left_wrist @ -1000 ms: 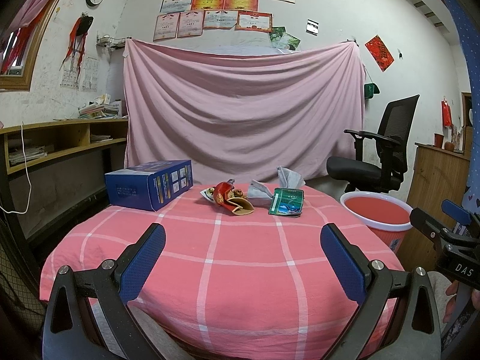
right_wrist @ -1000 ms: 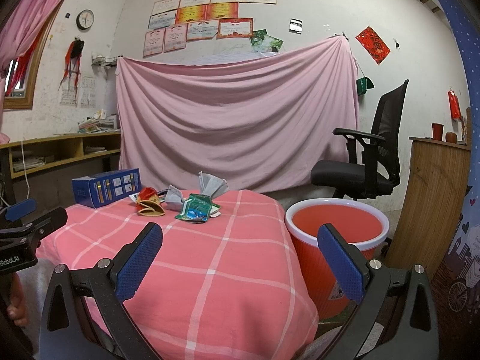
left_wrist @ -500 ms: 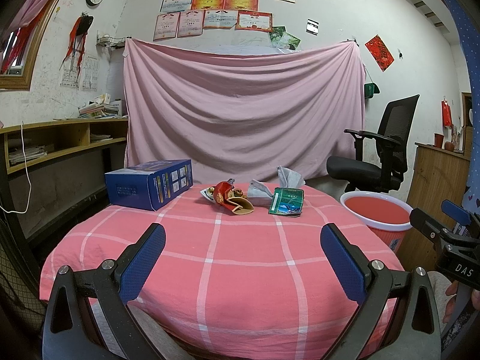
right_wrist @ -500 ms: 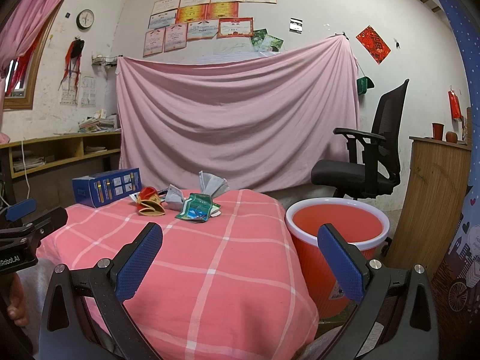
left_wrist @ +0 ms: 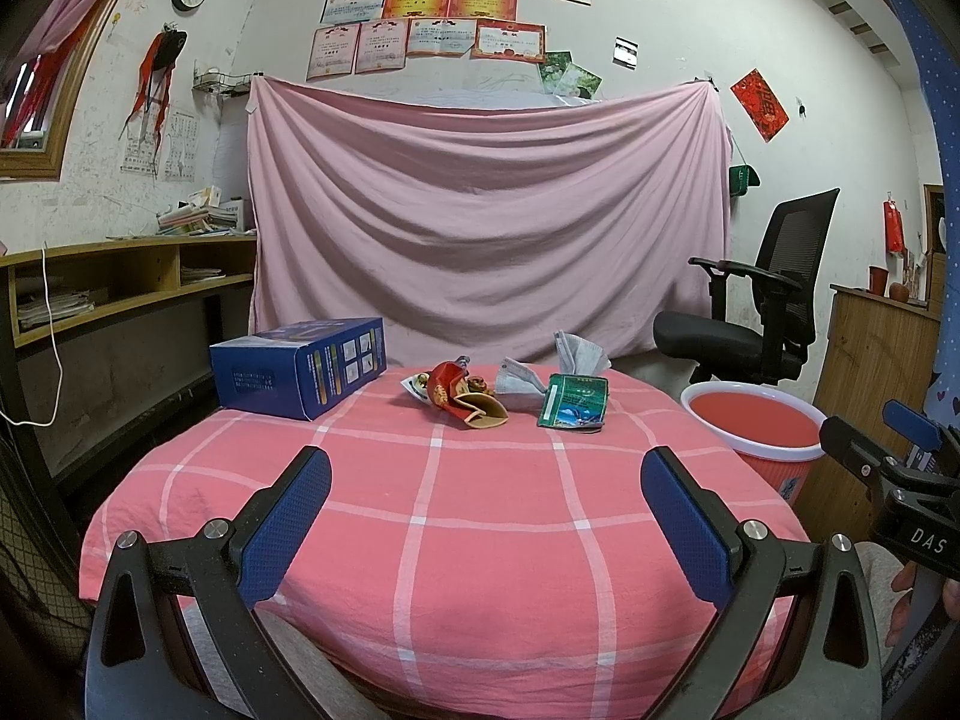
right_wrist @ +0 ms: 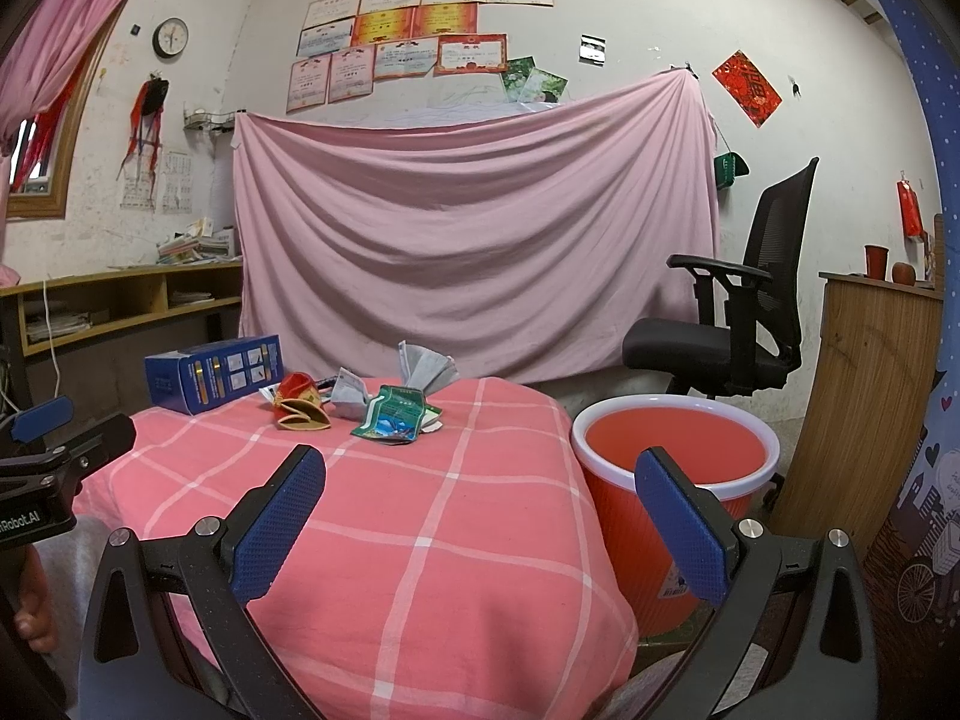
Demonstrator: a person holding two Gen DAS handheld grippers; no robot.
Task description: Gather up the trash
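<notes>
The left gripper (left_wrist: 485, 510) is wide open and holds nothing; it hangs over the near edge of the desk (left_wrist: 480, 540), which is covered with a pink checked cloth. The right gripper (right_wrist: 480, 510) is also wide open and empty, over the right side of the desk, with the red bin (right_wrist: 675, 462) just beside its right finger.

The trash lies in a small group at the far side of the desk: a red and tan wrapper (left_wrist: 465, 402), a grey crumpled paper (left_wrist: 519, 384), a green packet (left_wrist: 573, 402) and a grey tissue (left_wrist: 579, 354) behind it (they touch or overlap, I cannot tell exactly). A blue box (left_wrist: 300, 375) stands to their left, apart from them. The bin stands on the floor, right of the desk, and looks empty inside.
</notes>
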